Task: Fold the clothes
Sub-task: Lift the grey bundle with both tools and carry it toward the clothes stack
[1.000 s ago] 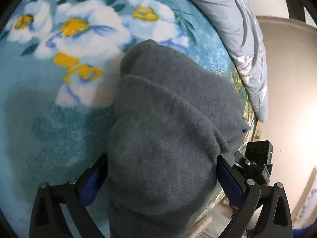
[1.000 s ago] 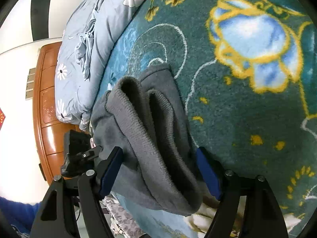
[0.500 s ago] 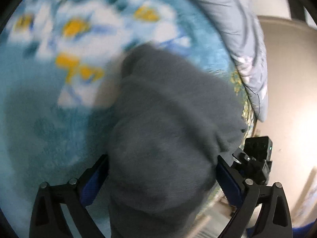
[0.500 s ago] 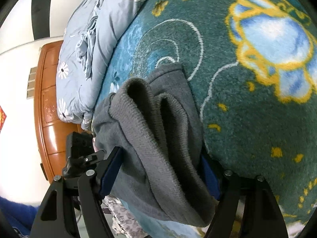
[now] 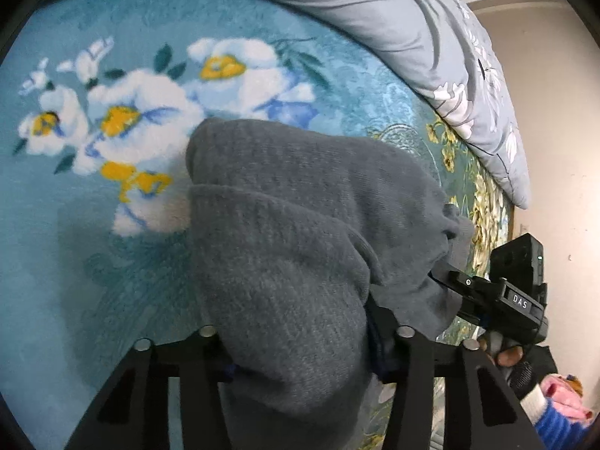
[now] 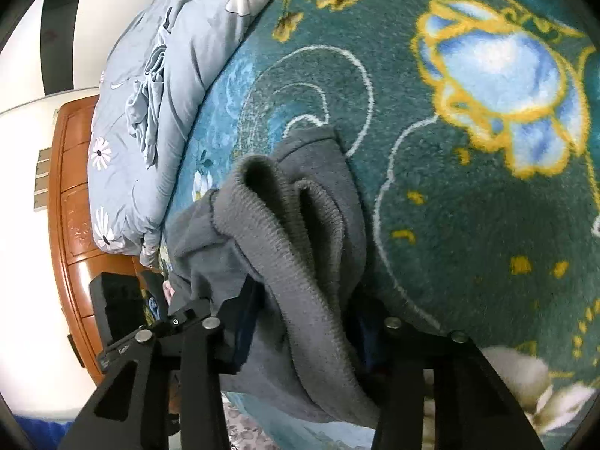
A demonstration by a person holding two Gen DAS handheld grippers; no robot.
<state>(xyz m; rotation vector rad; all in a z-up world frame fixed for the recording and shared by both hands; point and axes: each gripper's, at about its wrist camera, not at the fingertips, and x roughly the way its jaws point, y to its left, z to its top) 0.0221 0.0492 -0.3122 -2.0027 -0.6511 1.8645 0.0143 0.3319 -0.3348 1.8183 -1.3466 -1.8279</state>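
L gripper (image 5: 300, 341) – jaws closing on grey garment (image 5: 300, 243); R gripper (image 6: 300, 322) – same, closing.

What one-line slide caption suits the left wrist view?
Left gripper closing on a bunched grey knit garment lying on a teal floral blanket, right gripper at its far edge.

Pretty clearly someone's bedroom at home. A thick fleecy blanket (image 5: 93, 225) with big white and yellow flowers is covering the bed, going darker teal with blue and gold flowers on the other side. A grey-blue duvet (image 6: 150, 120) with little daisies is lying bunched up along the far edge. Beside the bed a reddish wooden cabinet (image 6: 75, 202) with carved drawer fronts is standing against a plain white wall (image 6: 22, 195). A grey knitted sweater (image 5: 292, 247) is sitting in a heap on the blanket, so it's laundry day.
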